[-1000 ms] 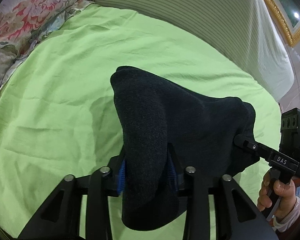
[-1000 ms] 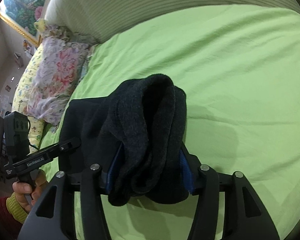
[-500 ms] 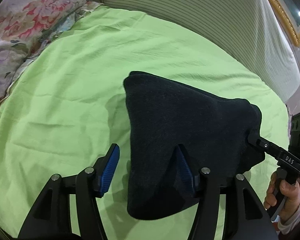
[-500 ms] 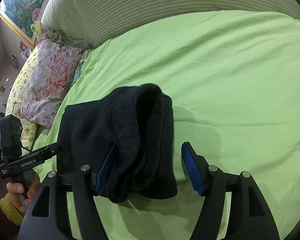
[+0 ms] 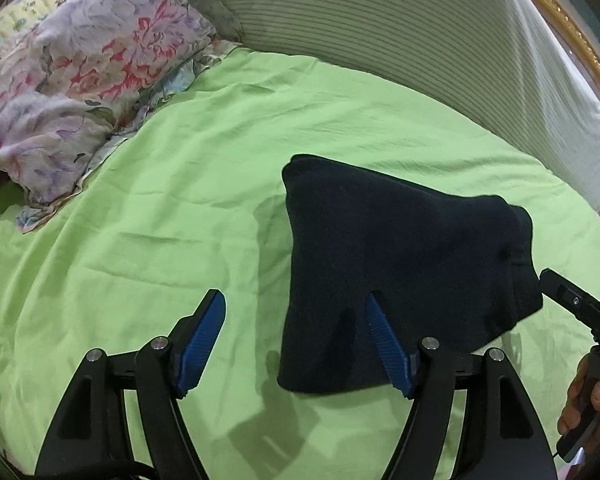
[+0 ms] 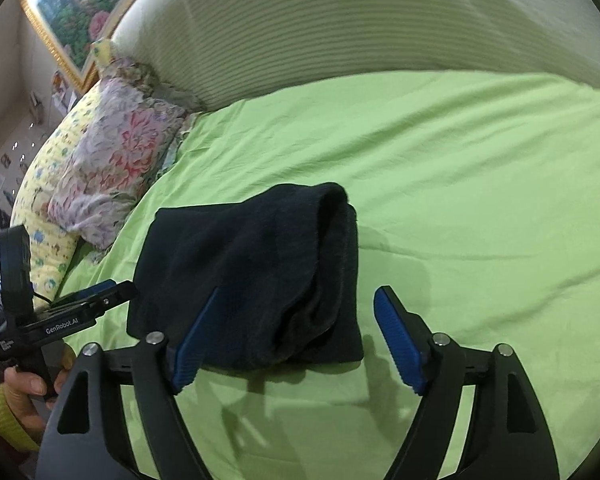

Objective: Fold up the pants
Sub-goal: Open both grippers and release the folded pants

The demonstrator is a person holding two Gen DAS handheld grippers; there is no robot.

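Observation:
The dark navy pants [image 5: 400,264] lie folded into a thick bundle on the green bedsheet [image 5: 160,240]. My left gripper [image 5: 296,312] is open and empty at the bundle's near left edge, its right finger against the cloth. In the right wrist view the bundle [image 6: 252,276] shows its layered open end, and my right gripper [image 6: 300,300] is open over that near end, its left finger in front of the cloth. Each gripper also shows in the other's view: the right one at far right [image 5: 572,304], the left one at far left [image 6: 96,300].
A floral pillow [image 5: 80,76] and a yellow patterned pillow [image 6: 48,192] lie at the head of the bed. A ribbed striped headboard [image 5: 380,32] runs along the far side, with a gold-framed picture [image 6: 68,4] above it.
Both grippers have opened and let go of the pants. They have drawn back and the folded bundle now rests on the sheet.

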